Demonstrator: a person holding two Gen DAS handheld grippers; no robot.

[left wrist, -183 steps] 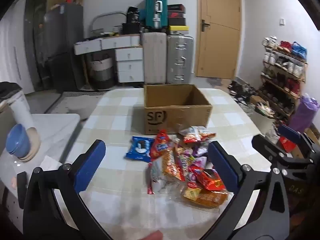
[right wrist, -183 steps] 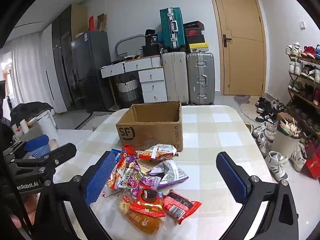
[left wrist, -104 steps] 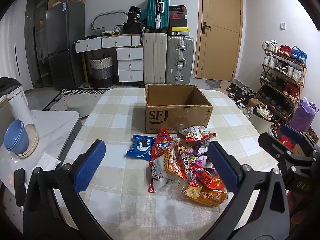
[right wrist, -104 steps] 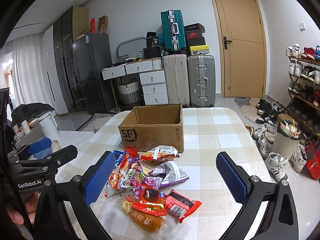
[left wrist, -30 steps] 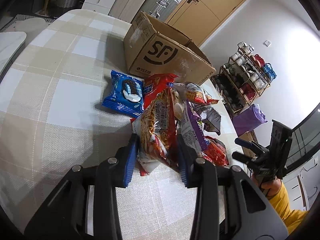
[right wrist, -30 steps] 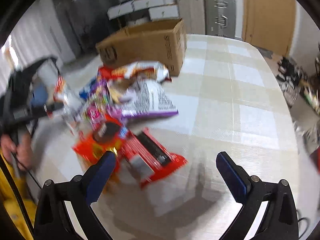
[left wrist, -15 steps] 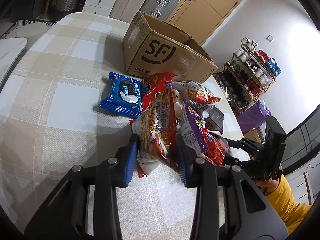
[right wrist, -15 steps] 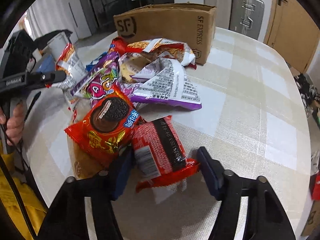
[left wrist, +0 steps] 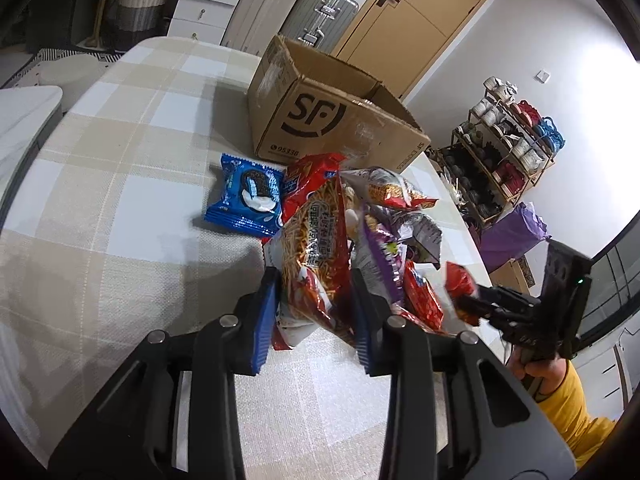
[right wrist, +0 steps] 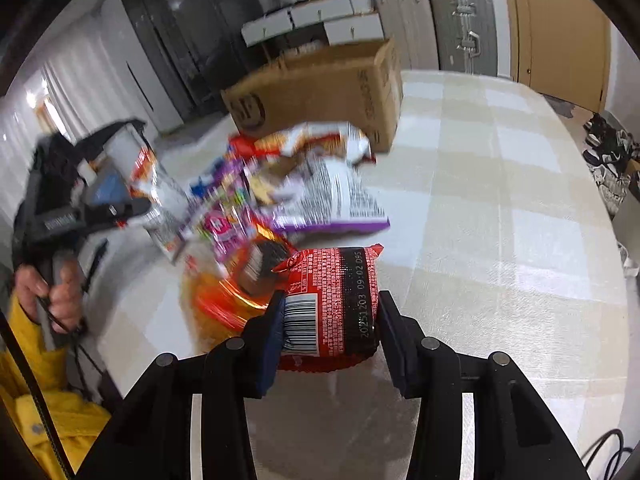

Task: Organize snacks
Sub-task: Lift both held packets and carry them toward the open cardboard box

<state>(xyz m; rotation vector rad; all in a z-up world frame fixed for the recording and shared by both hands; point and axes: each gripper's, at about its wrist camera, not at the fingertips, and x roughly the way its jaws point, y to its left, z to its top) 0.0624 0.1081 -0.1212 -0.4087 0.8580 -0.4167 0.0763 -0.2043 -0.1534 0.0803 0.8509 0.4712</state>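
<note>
My left gripper [left wrist: 314,304] is shut on an orange noodle-snack bag [left wrist: 320,248] and holds it upright above the pile of snack packets [left wrist: 400,232]. My right gripper [right wrist: 328,316] is shut on a red packet with a barcode [right wrist: 336,304], lifted off the checked tablecloth; it also shows in the left wrist view [left wrist: 460,284]. The open SF cardboard box [left wrist: 332,120] stands behind the pile, also seen in the right wrist view [right wrist: 320,92]. A blue cookie packet [left wrist: 248,196] lies left of the pile.
The round table [right wrist: 500,200] has a beige checked cloth. Suitcases [right wrist: 460,28] and white drawers stand behind it, a door at the right. A shoe rack [left wrist: 516,144] and a purple bag [left wrist: 516,232] stand off the table's right side.
My right gripper has closed on the red packet and lifted it. My left gripper still holds the orange bag, slightly raised. The right view is blurred by motion.
</note>
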